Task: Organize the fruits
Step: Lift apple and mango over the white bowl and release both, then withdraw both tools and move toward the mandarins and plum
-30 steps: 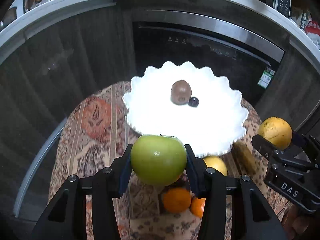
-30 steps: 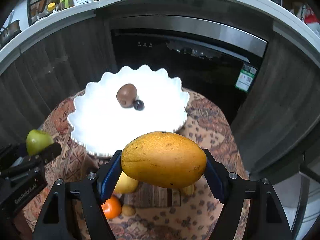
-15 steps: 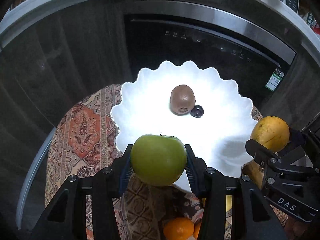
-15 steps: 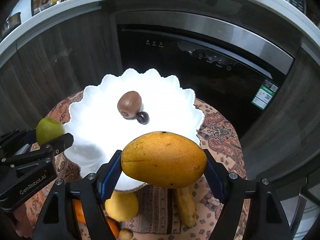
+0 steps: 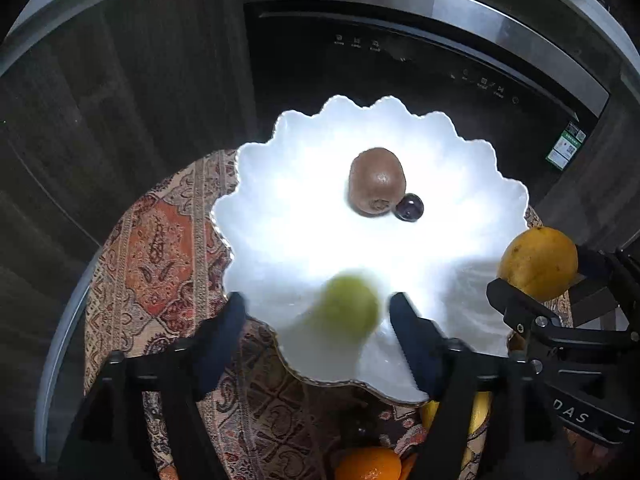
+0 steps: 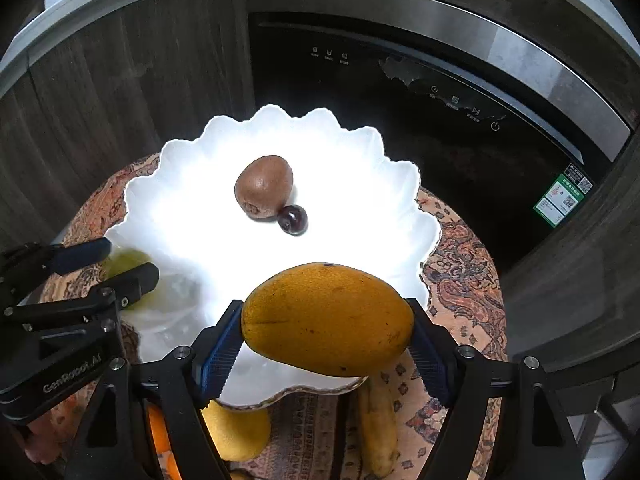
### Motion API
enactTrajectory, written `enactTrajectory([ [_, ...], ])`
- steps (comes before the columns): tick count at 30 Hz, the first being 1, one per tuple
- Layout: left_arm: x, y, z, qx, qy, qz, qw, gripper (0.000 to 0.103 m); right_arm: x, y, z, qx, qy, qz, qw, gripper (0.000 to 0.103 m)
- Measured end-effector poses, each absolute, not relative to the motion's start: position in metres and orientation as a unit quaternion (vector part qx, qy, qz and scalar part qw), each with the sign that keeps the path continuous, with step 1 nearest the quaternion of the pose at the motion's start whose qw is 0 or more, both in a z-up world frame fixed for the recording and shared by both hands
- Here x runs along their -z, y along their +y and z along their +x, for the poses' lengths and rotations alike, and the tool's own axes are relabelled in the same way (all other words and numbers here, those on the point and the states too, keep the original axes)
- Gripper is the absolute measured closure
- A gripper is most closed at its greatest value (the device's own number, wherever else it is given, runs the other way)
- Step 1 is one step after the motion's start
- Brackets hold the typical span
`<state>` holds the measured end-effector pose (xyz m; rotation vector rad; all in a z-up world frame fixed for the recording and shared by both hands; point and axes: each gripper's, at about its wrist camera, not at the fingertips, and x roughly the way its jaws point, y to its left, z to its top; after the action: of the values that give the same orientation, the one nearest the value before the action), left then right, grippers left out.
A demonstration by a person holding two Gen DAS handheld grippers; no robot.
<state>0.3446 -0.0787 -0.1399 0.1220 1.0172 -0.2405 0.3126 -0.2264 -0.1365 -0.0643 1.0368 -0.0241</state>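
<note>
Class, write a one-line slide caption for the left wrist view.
Open left hand-held gripper drops a green apple onto the white scalloped plate.

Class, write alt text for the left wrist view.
The open left gripper has released a blurred green apple over a scalloped white plate holding a kiwi and a dark cherry; the right gripper grips a mango.

The left claw [image 5: 318, 316] has sprung apart, dropping the green apple [image 5: 348, 308] onto the white plate [image 5: 280, 184].
</note>
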Motion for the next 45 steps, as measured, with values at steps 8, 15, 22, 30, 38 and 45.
enactTrajectory([
  [8,0.123,-0.072,0.335,0.102,0.47,0.055,0.875,0.012,0.111,-0.231,0.304,0.045,0.457,-0.04,0.887,0.012],
  [15,0.095,-0.068,0.316,0.098,0.445,0.059,0.888,0.005,0.088,-0.232,0.285,0.06,0.436,-0.038,0.897,0.011],
  [22,0.073,-0.067,0.291,0.098,0.425,0.065,0.898,0.005,0.071,-0.233,0.261,0.069,0.422,-0.025,0.904,0.011],
  [30,0.06,-0.062,0.263,0.099,0.415,0.066,0.902,0.003,0.059,-0.233,0.231,0.077,0.414,-0.01,0.907,0.011],
  [38,0.067,-0.059,0.242,0.09,0.419,0.063,0.901,0.003,0.061,-0.233,0.205,0.09,0.411,0.003,0.907,0.011],
  [45,0.082,-0.059,0.231,0.079,0.43,0.058,0.898,0.003,0.073,-0.237,0.191,0.104,0.421,0.011,0.901,0.011],
])
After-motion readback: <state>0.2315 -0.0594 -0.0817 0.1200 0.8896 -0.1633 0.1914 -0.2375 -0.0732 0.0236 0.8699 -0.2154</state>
